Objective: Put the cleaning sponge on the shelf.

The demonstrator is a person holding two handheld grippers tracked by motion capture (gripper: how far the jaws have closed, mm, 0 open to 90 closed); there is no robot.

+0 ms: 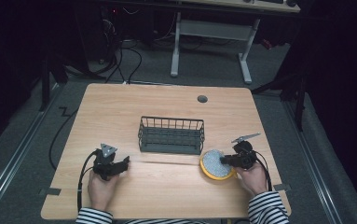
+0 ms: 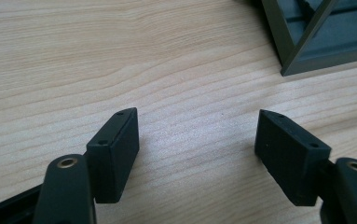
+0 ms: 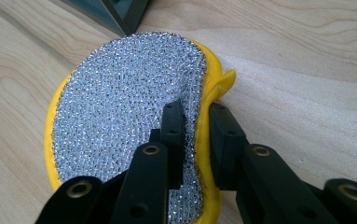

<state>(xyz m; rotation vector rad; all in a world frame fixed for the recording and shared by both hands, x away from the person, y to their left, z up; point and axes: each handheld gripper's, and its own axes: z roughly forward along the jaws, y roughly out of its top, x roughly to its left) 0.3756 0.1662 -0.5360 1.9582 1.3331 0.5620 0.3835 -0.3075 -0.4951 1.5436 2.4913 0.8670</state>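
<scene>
A round scouring sponge (image 1: 215, 164) with a silver mesh top and yellow rim lies on the table just right of the basket's near corner. My right gripper (image 1: 226, 161) is shut on its right edge; in the right gripper view the sponge (image 3: 120, 116) has its rim pinched between the two fingers (image 3: 174, 126). A dark wire basket (image 1: 171, 135) stands at the table's middle. My left gripper (image 1: 126, 163) rests near the front left, open with bare wood between its fingers (image 2: 115, 149). The basket's corner (image 2: 306, 42) shows at the upper right of the left gripper view.
The wooden table (image 1: 167, 196) has a round cable hole (image 1: 202, 99) at the back. A white desk frame (image 1: 211, 32) and cables stand on the floor beyond. Striped sleeves (image 1: 92, 215) come in at the front edge.
</scene>
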